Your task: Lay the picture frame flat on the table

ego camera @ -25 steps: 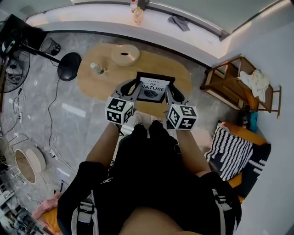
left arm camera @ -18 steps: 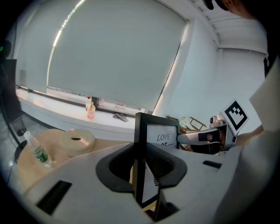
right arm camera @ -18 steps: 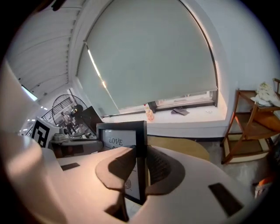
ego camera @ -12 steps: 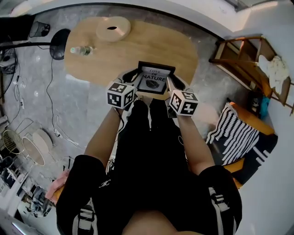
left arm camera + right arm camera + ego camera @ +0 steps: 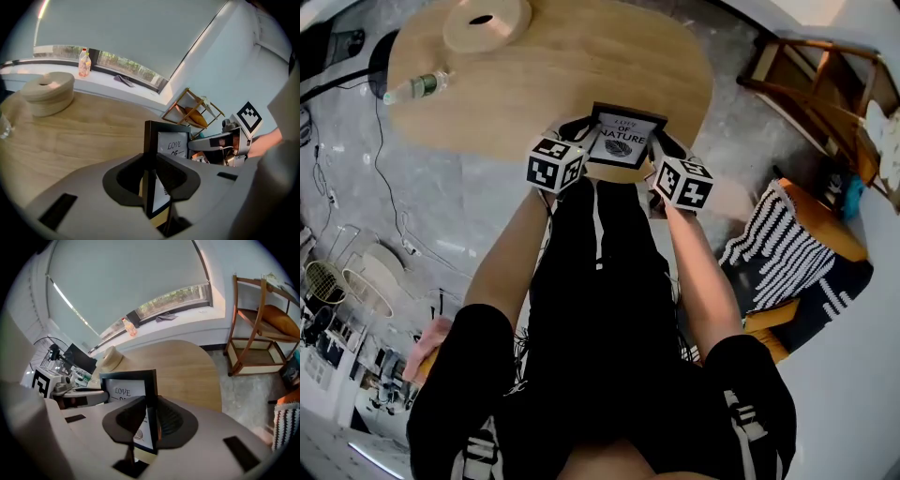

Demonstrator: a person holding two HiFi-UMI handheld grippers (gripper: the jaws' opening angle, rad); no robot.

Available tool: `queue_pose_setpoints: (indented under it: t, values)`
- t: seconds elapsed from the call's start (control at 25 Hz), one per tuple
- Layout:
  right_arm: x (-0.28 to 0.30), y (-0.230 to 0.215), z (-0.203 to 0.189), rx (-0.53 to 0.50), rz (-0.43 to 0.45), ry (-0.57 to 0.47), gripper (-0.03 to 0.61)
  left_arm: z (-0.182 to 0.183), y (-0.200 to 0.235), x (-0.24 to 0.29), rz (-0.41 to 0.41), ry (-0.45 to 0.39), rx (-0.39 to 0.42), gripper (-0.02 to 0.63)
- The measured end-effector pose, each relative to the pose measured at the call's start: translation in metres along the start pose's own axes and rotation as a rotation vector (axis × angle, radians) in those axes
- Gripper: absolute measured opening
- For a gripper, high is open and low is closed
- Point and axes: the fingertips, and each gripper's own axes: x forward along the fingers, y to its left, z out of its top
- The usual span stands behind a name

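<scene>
A black picture frame (image 5: 622, 138) with a white print reading "LOVE OF NATURE" hangs between my two grippers over the near edge of the oval wooden table (image 5: 581, 56). My left gripper (image 5: 578, 142) is shut on the frame's left side bar (image 5: 150, 161). My right gripper (image 5: 659, 153) is shut on its right side bar (image 5: 151, 399). The frame stands tilted with its face toward me, and its lower edge is hidden behind the jaws. In the left gripper view the right gripper (image 5: 206, 140) shows beyond the frame.
A round wooden spool-like object (image 5: 486, 21) and a plastic bottle (image 5: 417, 87) lying on its side are at the table's far left. A wooden rack (image 5: 834, 80) stands to the right, and a striped cushion (image 5: 773, 248) lies beside my right arm. My legs are below the table edge.
Both grippers have come down with the frame toward the table's near edge. The table now looks larger and closer, and the frame has kept its tilt in the same grip.
</scene>
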Motion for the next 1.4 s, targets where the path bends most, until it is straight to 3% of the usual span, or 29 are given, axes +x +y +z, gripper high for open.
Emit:
queue_pose_setpoints:
  t: [0.6, 0.76, 0.8, 0.88, 1.08, 1.2, 1.4]
  values:
    - [0.098, -0.055, -0.023, 0.046, -0.071, 0.058, 0.087, -0.042, 0.058, 0.096, 0.057, 0.096, -0.135, 0.103]
    - [0.107, -0.061, -0.024, 0.038, -0.083, 0.07, 0.101, -0.044, 0.068, 0.098, 0.143, 0.129, -0.071, 0.11]
    - [0.106, -0.062, -0.02, 0.035, -0.083, 0.055, 0.145, -0.041, 0.069, 0.093, 0.169, 0.129, -0.037, 0.138]
    - [0.091, -0.061, -0.008, 0.02, -0.094, 0.017, 0.172, -0.027, 0.065, 0.078, 0.185, 0.113, 0.006, 0.16]
    - [0.005, -0.027, 0.047, -0.097, -0.097, -0.122, 0.132, 0.042, 0.027, 0.002, 0.202, -0.023, 0.08, 0.137]
    - [-0.071, 0.021, 0.085, -0.18, -0.075, -0.254, 0.109, 0.089, -0.012, -0.066, 0.215, -0.124, 0.121, 0.066]
    - [-0.207, 0.134, 0.151, -0.22, -0.059, -0.48, 0.015, 0.172, -0.077, -0.204, 0.17, -0.31, 0.153, 0.032]
